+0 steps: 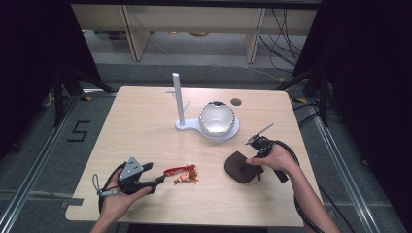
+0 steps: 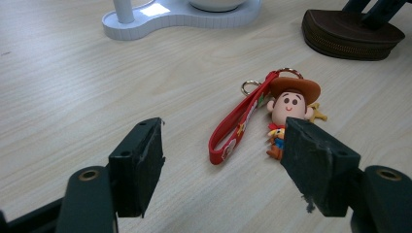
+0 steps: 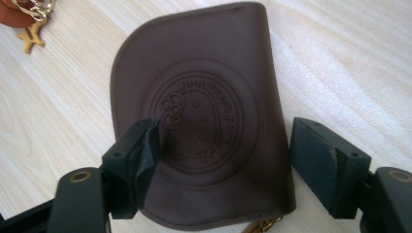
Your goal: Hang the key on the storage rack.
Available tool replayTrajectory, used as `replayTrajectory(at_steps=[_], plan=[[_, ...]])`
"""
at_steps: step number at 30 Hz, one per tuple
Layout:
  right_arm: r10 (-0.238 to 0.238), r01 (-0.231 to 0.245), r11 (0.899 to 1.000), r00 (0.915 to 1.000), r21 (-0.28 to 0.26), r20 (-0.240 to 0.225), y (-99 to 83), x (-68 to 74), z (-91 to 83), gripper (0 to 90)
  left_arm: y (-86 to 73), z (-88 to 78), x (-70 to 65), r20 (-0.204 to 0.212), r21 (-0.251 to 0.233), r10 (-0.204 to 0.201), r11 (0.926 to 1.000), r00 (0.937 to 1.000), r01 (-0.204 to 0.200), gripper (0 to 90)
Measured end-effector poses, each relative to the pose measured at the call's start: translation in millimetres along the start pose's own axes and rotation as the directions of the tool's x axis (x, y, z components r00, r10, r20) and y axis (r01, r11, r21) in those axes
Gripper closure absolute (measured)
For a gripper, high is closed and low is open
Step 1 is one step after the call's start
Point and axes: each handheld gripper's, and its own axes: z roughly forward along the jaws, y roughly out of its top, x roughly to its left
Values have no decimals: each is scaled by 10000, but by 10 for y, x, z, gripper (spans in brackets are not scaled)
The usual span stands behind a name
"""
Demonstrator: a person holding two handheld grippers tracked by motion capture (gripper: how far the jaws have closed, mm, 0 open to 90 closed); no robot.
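A brown leather zip pouch (image 1: 238, 167) with an embossed round logo lies flat on the table at the right. My right gripper (image 3: 223, 160) hovers open just over the pouch (image 3: 204, 87), with one jaw above its left part and the other beside its right edge. A cowboy-figure keychain (image 1: 183, 174) with a red strap lies near the table's front middle. My left gripper (image 2: 223, 155) stands open and low just short of the keychain (image 2: 286, 104), nothing between its pads. The pouch (image 2: 350, 34) and the right gripper's jaws appear far off in the left gripper view.
A white stand (image 1: 180, 102) with a tall post and short pegs sits mid-table. A shiny bowl (image 1: 216, 118) rests on its round base. A small dark hole (image 1: 236, 102) marks the tabletop behind it. Bare wood lies at the left (image 1: 131, 126).
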Motion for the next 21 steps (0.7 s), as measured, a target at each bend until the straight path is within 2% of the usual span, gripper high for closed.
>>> replayTrajectory(at_steps=[2,3,5,7,8,9,10,11,13,15,16,18,21], plan=[[135,-131,9997,9997,197,-191,9,-18,5,277,-3,1,6,6,25,26,10000,10000,-26,309],[53,-50,9999,9996,121,-260,8,-27,7,282,-6,6,9,39,-13,21,10000,10000,-21,309],[93,-91,9999,9998,111,-167,4,-28,13,293,-12,15,16,116,-12,5,10000,9999,-5,308],[84,-73,9997,9989,230,-456,8,-46,18,297,-18,20,18,69,14,16,10000,10000,-16,309],[138,-136,9999,9982,29,-589,-1,-60,39,300,-20,15,14,9,83,20,10000,10000,-20,308],[234,-228,9996,9991,175,-368,1,-56,30,303,-24,19,15,43,29,-1,10000,10000,1,308],[363,-354,9990,9987,262,-345,4,-51,29,307,-28,19,13,41,38,-32,10000,10000,32,308],[112,-96,9996,9979,264,-631,5,-77,34,310,-33,22,16,34,49,-55,10000,10000,54,309],[205,-194,9996,9984,210,-531,3,-80,42,320,-40,32,24,93,68,-60,10000,9999,59,309],[145,-127,9995,9981,301,-594,5,-88,42,332,-47,39,27,131,100,-75,9999,9999,74,309],[89,-80,9998,9988,201,-477,2,-82,41,336,-51,43,24,126,100,-119,9999,9998,118,310],[26,-9,9997,9977,250,-672,8,-84,43,344,-53,46,24,112,154,-77,9999,9999,75,310],[96,-66,9987,9982,504,-589,25,-72,24,358,-57,43,18,24,194,-72,9998,10000,72,312]])
